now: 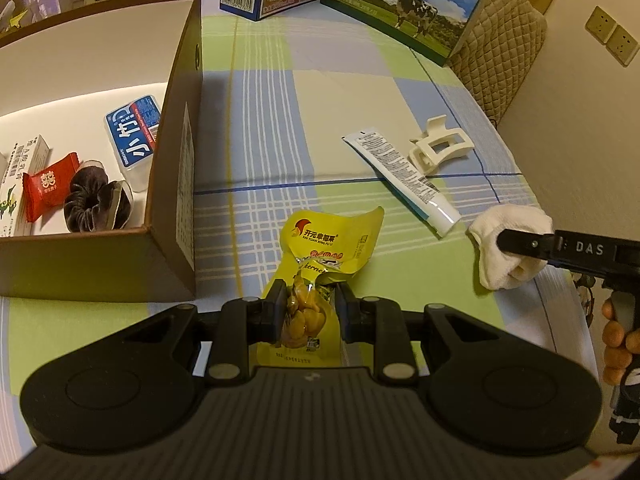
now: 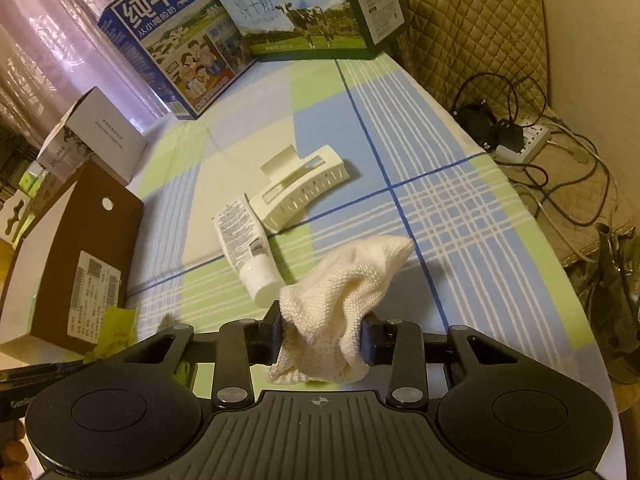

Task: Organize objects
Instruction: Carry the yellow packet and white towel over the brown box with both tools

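My left gripper [image 1: 311,304] is shut on a yellow snack packet [image 1: 320,256], which hangs just right of the brown cardboard box [image 1: 176,200]. Inside the box lie a tissue pack [image 1: 132,136], a red candy [image 1: 46,186], a dark scrunchie [image 1: 94,200] and a small white carton [image 1: 20,176]. My right gripper [image 2: 323,338] is shut on a white sock [image 2: 348,292], and it shows in the left wrist view as a black finger [image 1: 524,242] pressed into the sock [image 1: 508,248]. A white tube [image 2: 248,248] and a cream hair claw [image 2: 304,192] lie on the checked cloth ahead.
Two milk cartons [image 2: 176,40] [image 2: 304,12] stand at the far edge of the table, with a white box [image 2: 104,136] behind the cardboard box [image 2: 80,256]. A quilted chair back [image 2: 472,20], a power strip [image 2: 528,140] and cables sit off the table's right edge.
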A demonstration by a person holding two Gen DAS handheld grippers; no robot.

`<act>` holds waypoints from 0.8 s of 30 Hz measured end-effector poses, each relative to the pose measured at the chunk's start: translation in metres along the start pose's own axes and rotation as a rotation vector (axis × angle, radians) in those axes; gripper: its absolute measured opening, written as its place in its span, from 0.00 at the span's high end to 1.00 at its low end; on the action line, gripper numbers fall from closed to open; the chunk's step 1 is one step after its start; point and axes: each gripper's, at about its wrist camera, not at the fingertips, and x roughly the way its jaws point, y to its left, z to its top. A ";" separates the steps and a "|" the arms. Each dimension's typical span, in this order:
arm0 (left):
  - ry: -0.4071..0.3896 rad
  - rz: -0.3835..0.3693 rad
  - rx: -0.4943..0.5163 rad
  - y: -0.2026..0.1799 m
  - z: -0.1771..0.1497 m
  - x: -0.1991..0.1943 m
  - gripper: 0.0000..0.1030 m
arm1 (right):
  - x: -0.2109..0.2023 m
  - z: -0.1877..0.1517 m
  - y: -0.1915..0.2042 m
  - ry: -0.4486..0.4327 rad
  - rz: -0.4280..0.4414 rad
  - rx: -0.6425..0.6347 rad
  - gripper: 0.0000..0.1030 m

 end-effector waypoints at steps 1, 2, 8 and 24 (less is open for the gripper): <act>-0.003 -0.004 0.002 0.000 0.000 -0.002 0.79 | -0.003 0.000 0.002 -0.002 0.004 -0.005 0.67; -0.005 -0.009 0.003 0.000 -0.001 -0.004 0.79 | -0.006 -0.001 0.003 -0.003 0.008 -0.008 0.67; -0.034 -0.037 0.014 -0.004 -0.005 -0.019 0.79 | -0.024 -0.004 0.020 -0.020 0.040 -0.037 0.67; -0.144 -0.083 -0.006 0.018 -0.021 -0.090 0.79 | -0.057 -0.028 0.087 -0.006 0.172 -0.161 0.67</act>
